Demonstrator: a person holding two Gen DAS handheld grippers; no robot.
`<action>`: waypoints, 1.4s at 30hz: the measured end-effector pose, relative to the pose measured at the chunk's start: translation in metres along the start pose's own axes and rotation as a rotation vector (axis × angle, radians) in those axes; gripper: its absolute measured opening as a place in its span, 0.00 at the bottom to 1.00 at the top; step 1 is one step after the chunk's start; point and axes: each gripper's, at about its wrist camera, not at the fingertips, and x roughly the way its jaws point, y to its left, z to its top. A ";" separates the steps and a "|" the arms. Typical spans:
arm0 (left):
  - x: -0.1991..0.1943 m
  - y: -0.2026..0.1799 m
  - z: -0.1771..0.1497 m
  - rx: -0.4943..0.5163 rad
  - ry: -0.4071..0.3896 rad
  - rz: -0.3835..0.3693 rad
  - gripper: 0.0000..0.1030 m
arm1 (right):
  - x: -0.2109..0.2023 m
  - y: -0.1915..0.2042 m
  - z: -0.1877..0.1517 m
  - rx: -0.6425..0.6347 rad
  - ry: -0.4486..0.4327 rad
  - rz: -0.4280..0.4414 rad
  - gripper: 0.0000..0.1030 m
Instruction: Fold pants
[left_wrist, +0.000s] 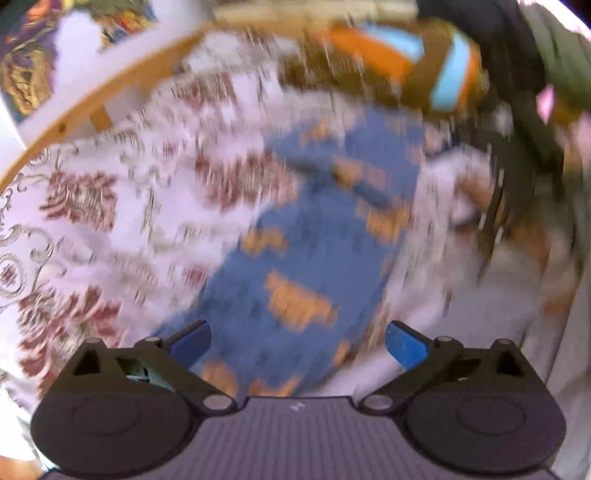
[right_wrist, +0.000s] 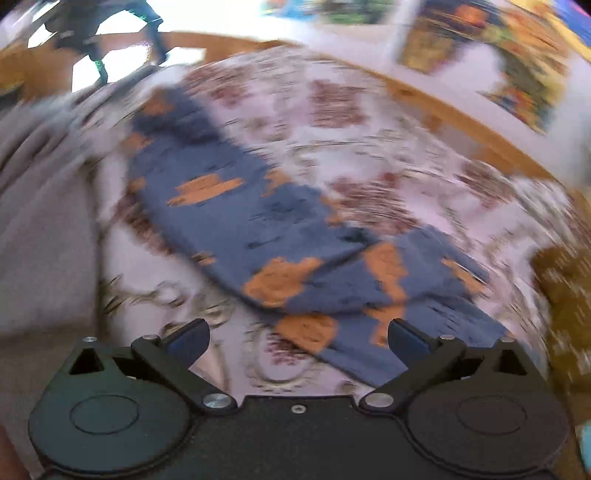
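Blue pants with orange patches (left_wrist: 314, 236) lie on a white cloth with dark red flower print (left_wrist: 110, 206). Both views are blurred by motion. My left gripper (left_wrist: 297, 343) is open and empty, hovering over the near end of the pants. In the right wrist view the pants (right_wrist: 258, 221) lie in a long strip, with one end folded over near my right gripper (right_wrist: 299, 343). That gripper is open and empty, just above the cloth (right_wrist: 369, 166) at the pants' near edge.
A wooden edge (left_wrist: 110, 85) runs along the far side of the cloth. A brown fabric with orange and light blue stripes (left_wrist: 424, 62) lies beyond the pants. A grey fabric (right_wrist: 44, 221) lies at the left in the right wrist view.
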 end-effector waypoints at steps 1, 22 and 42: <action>0.003 -0.004 0.010 -0.045 -0.049 -0.009 1.00 | -0.003 -0.010 0.000 0.072 -0.011 -0.025 0.99; 0.195 -0.099 0.077 -0.597 -0.072 0.028 1.00 | 0.058 -0.198 0.079 0.176 0.180 0.107 0.99; 0.198 -0.119 0.061 -0.647 -0.110 0.229 0.57 | 0.219 -0.163 0.144 0.324 0.548 0.086 0.59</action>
